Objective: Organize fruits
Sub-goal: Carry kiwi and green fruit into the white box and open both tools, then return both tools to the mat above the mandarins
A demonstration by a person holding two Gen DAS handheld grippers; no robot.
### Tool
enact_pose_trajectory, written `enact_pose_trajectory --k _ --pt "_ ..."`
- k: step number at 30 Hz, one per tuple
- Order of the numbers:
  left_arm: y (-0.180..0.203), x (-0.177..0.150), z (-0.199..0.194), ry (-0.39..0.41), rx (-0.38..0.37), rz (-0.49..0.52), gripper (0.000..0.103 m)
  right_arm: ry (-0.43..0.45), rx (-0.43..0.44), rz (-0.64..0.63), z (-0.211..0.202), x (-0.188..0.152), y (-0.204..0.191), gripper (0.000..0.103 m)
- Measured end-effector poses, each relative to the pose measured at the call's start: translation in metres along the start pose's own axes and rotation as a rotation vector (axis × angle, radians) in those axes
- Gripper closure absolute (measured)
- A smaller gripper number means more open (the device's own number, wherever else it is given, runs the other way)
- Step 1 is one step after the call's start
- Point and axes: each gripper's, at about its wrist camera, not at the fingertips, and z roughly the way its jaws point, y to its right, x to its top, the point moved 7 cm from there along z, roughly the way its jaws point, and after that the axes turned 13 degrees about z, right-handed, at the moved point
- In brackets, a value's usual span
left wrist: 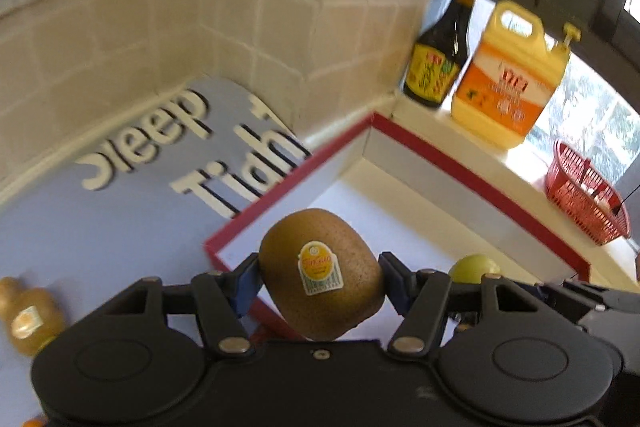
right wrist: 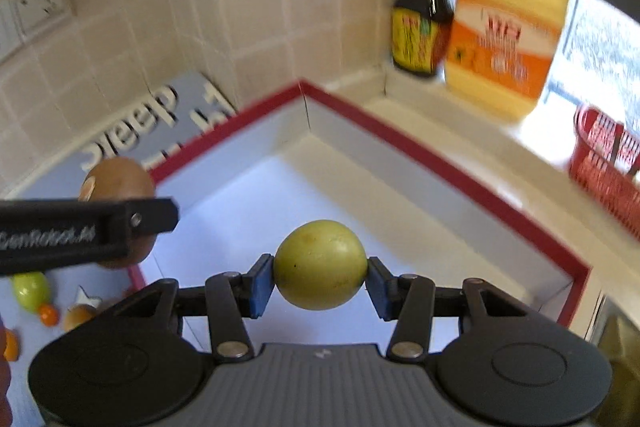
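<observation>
Fruits are in the air, two at once, both hanging over the big red-rimmed box with the pale floor [right wrist: 460, 167], which sits in the corner of the tiled counter and looks empty below them. The left gripper [left wrist: 320, 277] pinches a brown, speckled kiwi with a yellow sticker [left wrist: 322, 275] between its blue pads; the right gripper [right wrist: 320, 277] pinches a smaller round yellow-green fruit [right wrist: 320, 265], the pads pressing on its sides. The risk, as I read it: the kiwi is an egg shape gripped across its width, so it could roll out of the pads if tilted, and dropped from up here either fruit could bounce on that hard floor or clip the rim. The two grippers also ride close side by side, so a bump could knock one loose. The left wrist view shows the kiwi's sticker and another stickered kiwi [left wrist: 28, 319] lying on the blue lettered mat [left wrist: 120, 227]. Only the right wrist view shows the small leftovers on that mat: a green fruit [right wrist: 30, 289] and a little orange one [right wrist: 49, 315].
</observation>
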Motion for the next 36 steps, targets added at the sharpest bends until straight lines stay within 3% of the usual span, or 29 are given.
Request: enact_pose_trajectory --k 6,12,19,21,22,26,31,36 --pt "0.005 -0.004 0.039 -0.076 -0.058 0.005 0.028 -0.049 -0.020 0.002 0.020 -0.013 0.006 0.052" --pt "0.014 -0.002 0.061 -0.121 -0.059 0.039 0.028 -0.077 -0.035 -0.005 0.033 -0.017 0.009 0.052" --pt "0.023 -0.002 0.075 -0.174 0.028 0.118 0.027 -0.081 -0.043 -0.006 0.036 -0.019 0.010 0.051" --pt "0.021 -0.001 0.071 -0.149 0.030 0.118 0.024 -0.079 -0.032 0.010 0.033 -0.017 0.010 0.045" --pt "0.020 -0.001 0.067 -0.139 0.031 0.115 0.024 -0.071 -0.029 0.014 0.031 -0.015 0.011 0.038" --pt "0.012 0.003 0.038 -0.085 0.042 0.086 0.023 -0.011 -0.053 -0.008 0.015 -0.007 0.010 0.037" --pt "-0.021 -0.003 -0.025 -0.019 0.185 0.032 0.023 0.075 0.002 -0.033 -0.024 0.009 -0.009 0.037" --pt "-0.070 -0.039 -0.101 0.017 0.367 -0.066 0.023 0.116 0.149 -0.128 -0.063 0.003 -0.068 0.035"
